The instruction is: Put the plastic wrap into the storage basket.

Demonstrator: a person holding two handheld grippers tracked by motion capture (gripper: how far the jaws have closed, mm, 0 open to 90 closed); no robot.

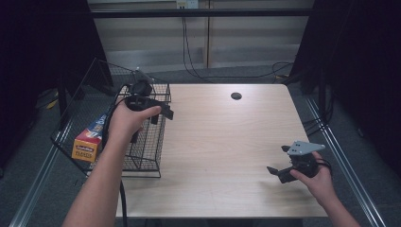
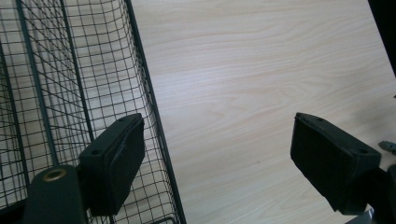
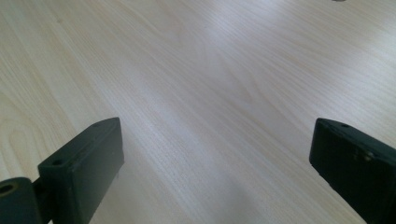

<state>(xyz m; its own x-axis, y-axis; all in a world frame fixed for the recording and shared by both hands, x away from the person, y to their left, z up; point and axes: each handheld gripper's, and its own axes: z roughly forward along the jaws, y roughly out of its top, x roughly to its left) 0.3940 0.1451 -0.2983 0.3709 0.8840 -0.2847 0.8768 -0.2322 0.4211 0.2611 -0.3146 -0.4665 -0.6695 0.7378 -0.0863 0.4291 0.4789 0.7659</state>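
The left gripper (image 1: 161,111) is held open above the wire basket's (image 1: 142,156) right rim — one jaw over the mesh, the other over the table (image 1: 227,142). For a clean grip, the rim should be centred between the jaws before closing. The right gripper (image 1: 279,172) hovers open — well apart.

Desk (image 1: 222,142): light wood grain, bare surface, one dark round hole (image 1: 236,96) near its far edge.

Box (image 1: 90,138): orange and yellow carton with a blue end, lying just left of the desk on a tilted mesh panel.

Cables (image 1: 189,52): black, hanging down the pale back wall and trailing over the grey floor behind the desk.

Rails (image 1: 347,165): metal, running along both sides of the desk.
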